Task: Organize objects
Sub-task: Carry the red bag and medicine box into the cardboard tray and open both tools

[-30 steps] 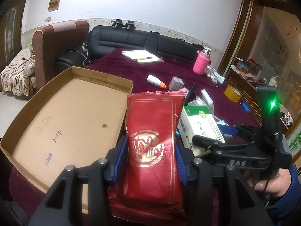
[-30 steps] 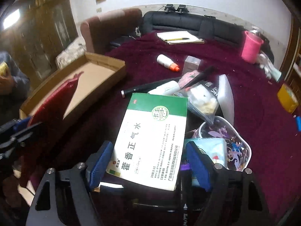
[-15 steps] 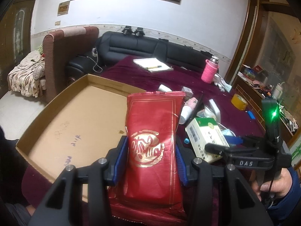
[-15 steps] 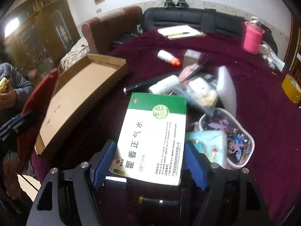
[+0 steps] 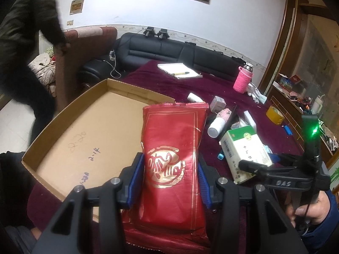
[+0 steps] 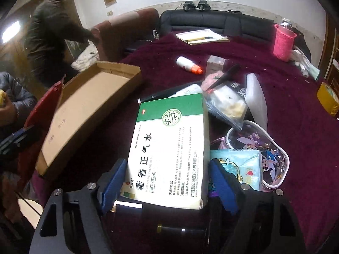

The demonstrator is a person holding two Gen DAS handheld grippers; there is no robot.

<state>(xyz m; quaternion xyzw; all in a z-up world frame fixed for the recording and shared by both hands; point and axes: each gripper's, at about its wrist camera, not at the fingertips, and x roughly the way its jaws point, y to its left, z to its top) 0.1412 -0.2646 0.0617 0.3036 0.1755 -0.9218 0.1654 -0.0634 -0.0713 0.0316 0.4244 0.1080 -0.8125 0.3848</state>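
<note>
Red snack bag with gold print is sitting clamped in the left gripper, lower centre of the left wrist frame, its blue fingers pressing on both long edges. Bag is standing upright in the grasp, top seal reaching up over the near right corner of the cardboard box. Box is lying open in the left half of that frame, pen marks showing on its bare floor.

Green-and-white medicine carton is filling the centre of the right wrist frame, held by the right gripper, blue fingers closing on its two long sides. In the left wrist frame the same carton is showing at centre right, with the right gripper's black body and a green LED at far right and a hand on its handle at lower right.

Maroon tabletop is carrying the rest:
- white bottle with orange cap, upper centre
- notebook with pen, top centre
- pink sleeved bottle, upper right
- yellow tape roll, right edge
- clear cartoon pouch and light blue packet, just right of the carton
- zip bag with a black pen across it, above the carton

A person in a dark jacket is bending at upper left.
</note>
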